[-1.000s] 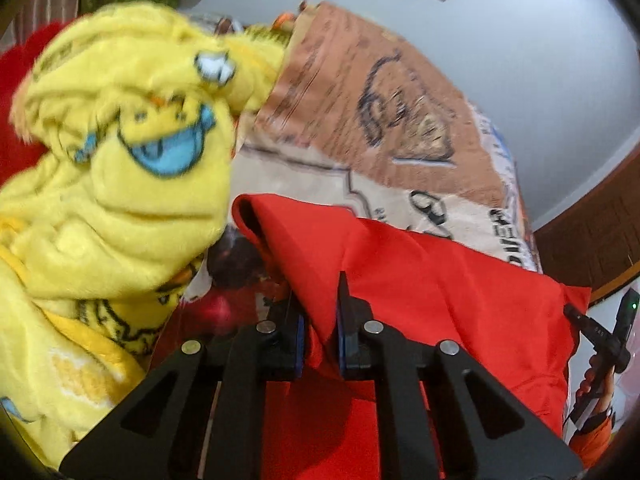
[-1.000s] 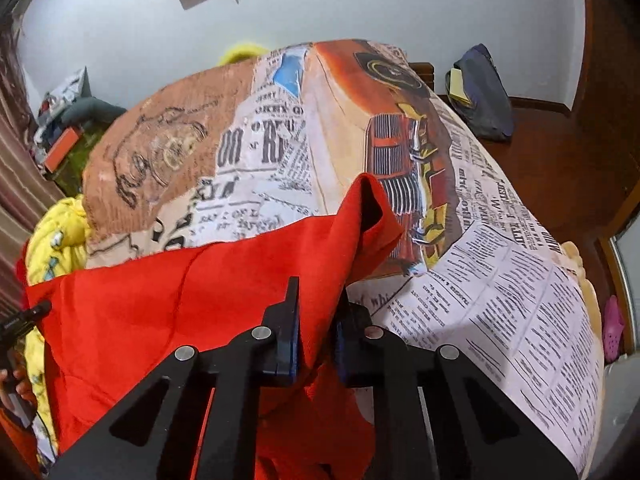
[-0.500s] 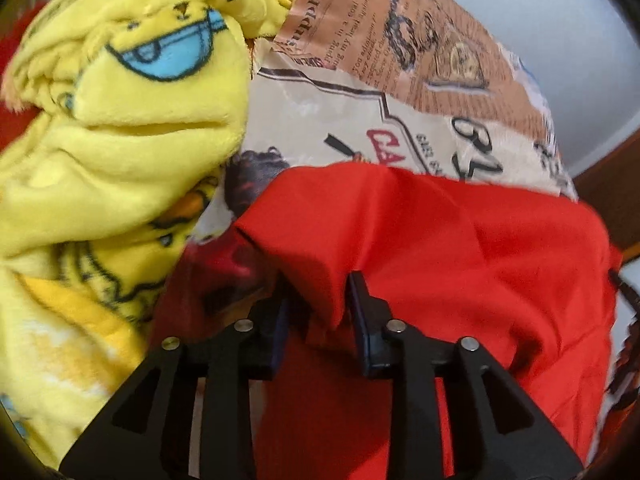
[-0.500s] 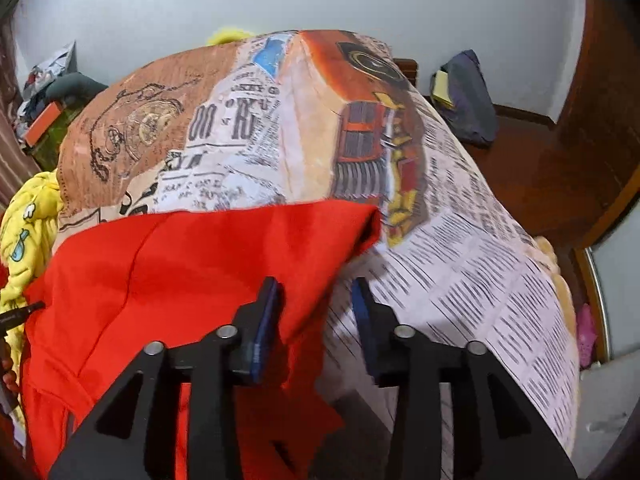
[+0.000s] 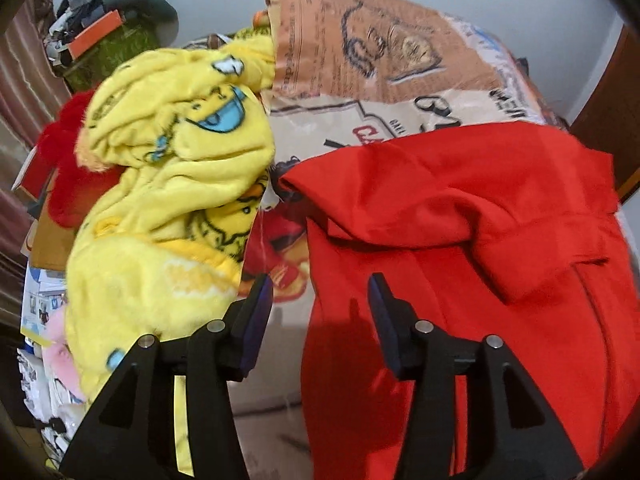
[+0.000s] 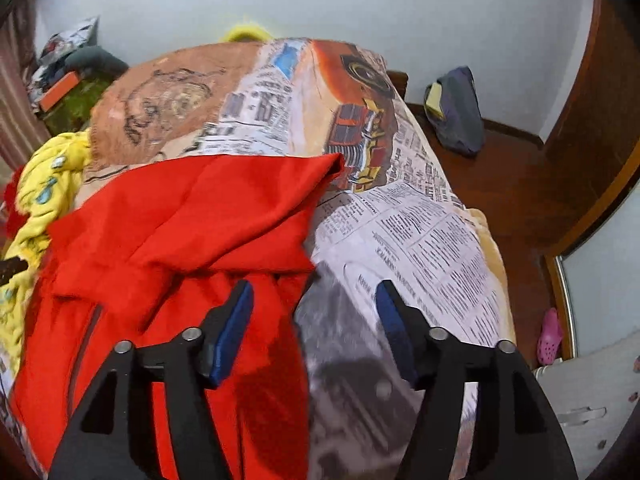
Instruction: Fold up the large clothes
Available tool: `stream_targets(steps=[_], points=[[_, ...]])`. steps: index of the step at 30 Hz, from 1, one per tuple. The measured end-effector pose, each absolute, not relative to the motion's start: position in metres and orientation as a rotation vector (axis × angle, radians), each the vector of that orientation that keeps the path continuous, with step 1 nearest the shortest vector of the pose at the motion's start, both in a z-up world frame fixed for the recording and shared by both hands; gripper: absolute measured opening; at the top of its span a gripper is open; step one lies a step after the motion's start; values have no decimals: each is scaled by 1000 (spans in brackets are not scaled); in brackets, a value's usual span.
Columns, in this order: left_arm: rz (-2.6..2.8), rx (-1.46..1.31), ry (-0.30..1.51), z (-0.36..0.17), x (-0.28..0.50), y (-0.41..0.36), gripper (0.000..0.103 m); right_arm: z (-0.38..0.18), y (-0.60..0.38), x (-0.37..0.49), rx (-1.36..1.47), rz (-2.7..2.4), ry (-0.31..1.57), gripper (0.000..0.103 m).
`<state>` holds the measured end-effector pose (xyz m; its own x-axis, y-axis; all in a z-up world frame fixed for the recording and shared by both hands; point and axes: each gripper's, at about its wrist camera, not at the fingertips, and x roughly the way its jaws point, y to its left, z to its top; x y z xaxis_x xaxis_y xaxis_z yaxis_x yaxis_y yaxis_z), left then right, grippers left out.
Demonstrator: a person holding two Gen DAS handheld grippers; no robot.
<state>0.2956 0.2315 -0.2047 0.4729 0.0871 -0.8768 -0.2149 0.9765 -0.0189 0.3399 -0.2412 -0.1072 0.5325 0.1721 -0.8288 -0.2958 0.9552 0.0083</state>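
Red garment lies spread on a bed covered by a newspaper-print bedspread, seen from the left wrist camera, its upper portion folded over toward the bedspread's near edge and forming a thick doubled band across the cloth. The left gripper hangs above the garment's left edge with its jaws apart, having just been opening; nothing is pinched between the blue pads, and the cloth sits below them, untouched. A crumpled yellow fleece blanket with cartoon figures is heaped along the bed's left side, just beside the red cloth, with a red plush item behind it and a cluttered green-covered stand near the wall. From the right wrist camera, the same red garment fills the bed's left half, its folded corner reaching toward the vintage-car picture printed on the bedspread. The right gripper hovers over the garment's right edge, jaws spread wide and just opened further, holding nothing. A dark backpack leans against the wall on the wooden floor, and a pink clog lies by the right-hand wall.
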Motion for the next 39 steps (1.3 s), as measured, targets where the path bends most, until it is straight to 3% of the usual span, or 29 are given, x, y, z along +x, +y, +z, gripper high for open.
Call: stream_targets(steps=[5,25,36,37,39], points=[[177,-139,1027,-184,259,225,58,-102,-245,304,-98,313,944,78],[4,-490,1303,-273,151,231,60,-175,-285,220,13,320,1179,78],[-87,-364,1315,-269,127,181,60,-177,-274,206,24,391,1160,78],[-81,-349,1305,-268,126,178,59,-177,-273,206,31,399,1155,73],[-87,-343,1287,-268,125,172,38,-178,-270,207,46,417,1154,60]])
